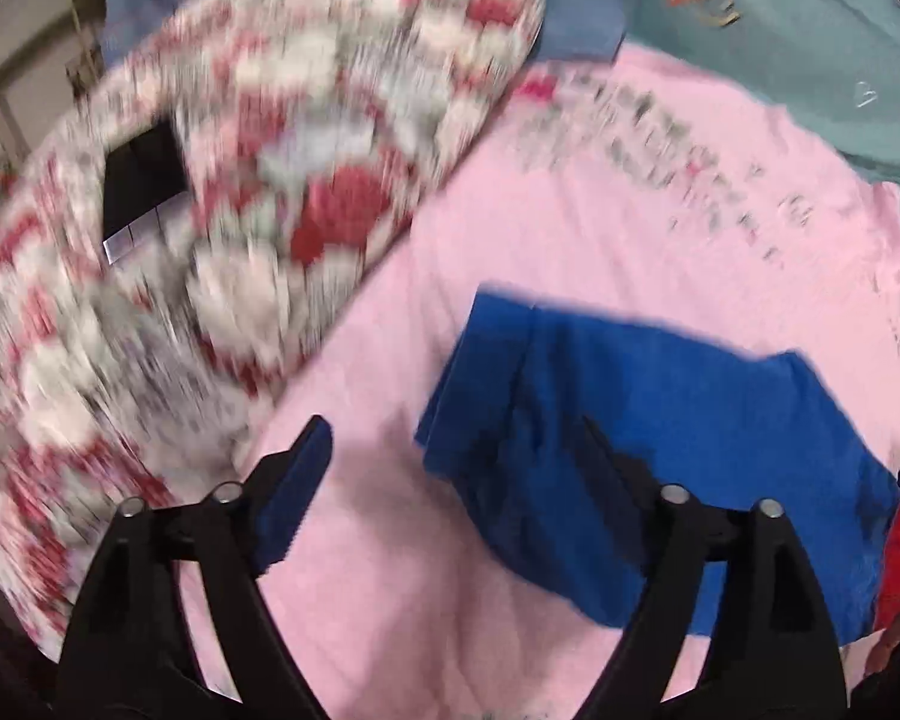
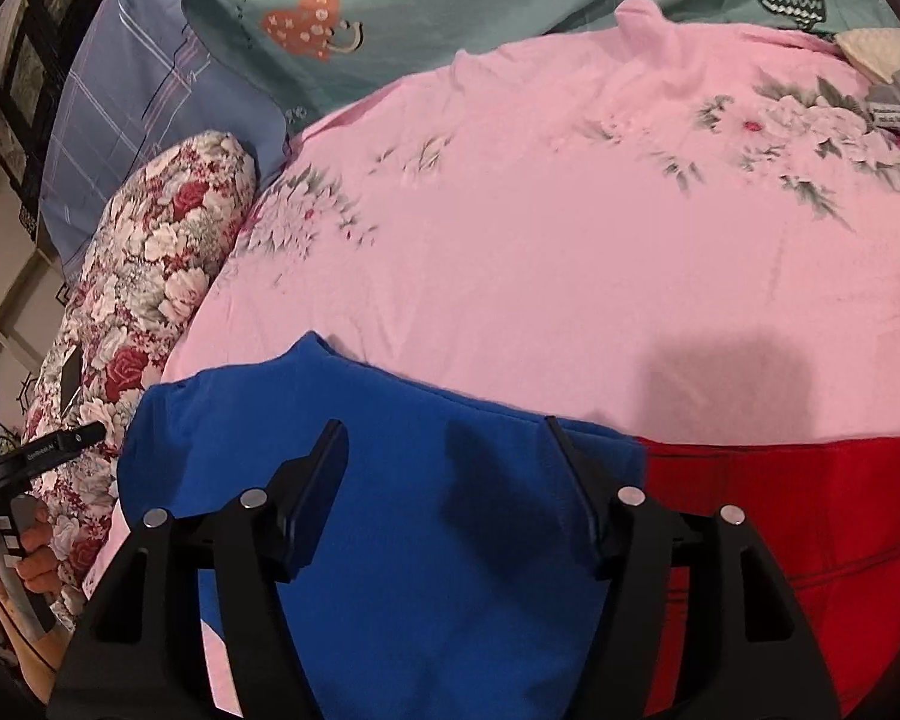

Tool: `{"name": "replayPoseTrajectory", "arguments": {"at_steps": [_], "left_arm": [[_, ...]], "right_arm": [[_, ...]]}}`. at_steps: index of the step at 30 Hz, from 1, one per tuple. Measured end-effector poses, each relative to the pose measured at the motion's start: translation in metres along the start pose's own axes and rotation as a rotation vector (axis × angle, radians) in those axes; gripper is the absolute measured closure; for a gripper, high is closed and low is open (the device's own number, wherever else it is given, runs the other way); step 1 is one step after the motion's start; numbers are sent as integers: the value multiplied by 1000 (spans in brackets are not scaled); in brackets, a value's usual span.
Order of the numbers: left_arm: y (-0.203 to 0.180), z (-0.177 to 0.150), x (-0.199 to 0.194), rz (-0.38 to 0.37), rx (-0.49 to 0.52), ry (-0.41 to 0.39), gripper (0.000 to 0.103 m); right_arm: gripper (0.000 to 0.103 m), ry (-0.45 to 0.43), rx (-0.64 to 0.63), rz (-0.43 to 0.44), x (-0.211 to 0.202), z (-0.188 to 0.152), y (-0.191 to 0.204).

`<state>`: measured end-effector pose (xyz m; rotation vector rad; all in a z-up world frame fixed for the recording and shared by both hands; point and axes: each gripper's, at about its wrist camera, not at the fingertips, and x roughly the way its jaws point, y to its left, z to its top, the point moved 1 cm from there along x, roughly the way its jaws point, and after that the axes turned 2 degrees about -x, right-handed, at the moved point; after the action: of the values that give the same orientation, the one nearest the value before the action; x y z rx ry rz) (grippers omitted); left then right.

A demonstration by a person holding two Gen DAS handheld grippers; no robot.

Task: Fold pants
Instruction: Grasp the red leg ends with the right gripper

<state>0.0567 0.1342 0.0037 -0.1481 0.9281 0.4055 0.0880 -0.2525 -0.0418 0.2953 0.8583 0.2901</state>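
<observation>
Right wrist view: both claws, right (image 2: 444,474) and left (image 1: 456,468), gape empty over blue pants (image 2: 390,540); lettering unreadable

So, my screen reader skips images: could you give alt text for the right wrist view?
Open right tongs hover over blue pants lying beside a red garment on a pink floral bedspread. A floral pillow lies at left, where a hand holds the other tool.

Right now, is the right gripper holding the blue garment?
No, the right gripper is open above the blue garment, with nothing pinched between its fingers.
</observation>
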Motion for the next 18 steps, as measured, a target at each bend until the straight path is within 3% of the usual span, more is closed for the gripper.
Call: {"name": "replayPoseTrajectory", "arguments": {"at_steps": [1,3,6,8,10,12,14,15,17,18], "left_arm": [[-13,6,-15,-18,37,-77,3],[-43,7,-22,-88,114,-114,2],[-98,-7,8,-238,268,16,2],[-119,-22,38,-156,332,84,2],[-124,-38,70,23,372,88,2],[-109,-38,76,-34,327,100,2],[-99,-35,77,-60,316,128,2],[-95,-33,78,-62,316,136,2],[-95,-31,78,-84,294,155,2],[-93,-31,75,-92,277,164,2]], "right_arm": [[38,-7,32,-16,-6,-2,-6],[36,18,85,32,-9,-6,-16],[29,138,113,126,-2,-19,-29],[29,177,124,56,-9,-27,-49],[29,142,143,-48,-29,-28,-85],[32,39,206,-176,-64,-26,-133],[45,-58,334,-144,-96,-29,-166],[45,-95,404,-109,-111,-31,-173],[32,-143,385,-154,-127,-31,-160],[22,-154,341,-112,-129,-33,-146]]}}
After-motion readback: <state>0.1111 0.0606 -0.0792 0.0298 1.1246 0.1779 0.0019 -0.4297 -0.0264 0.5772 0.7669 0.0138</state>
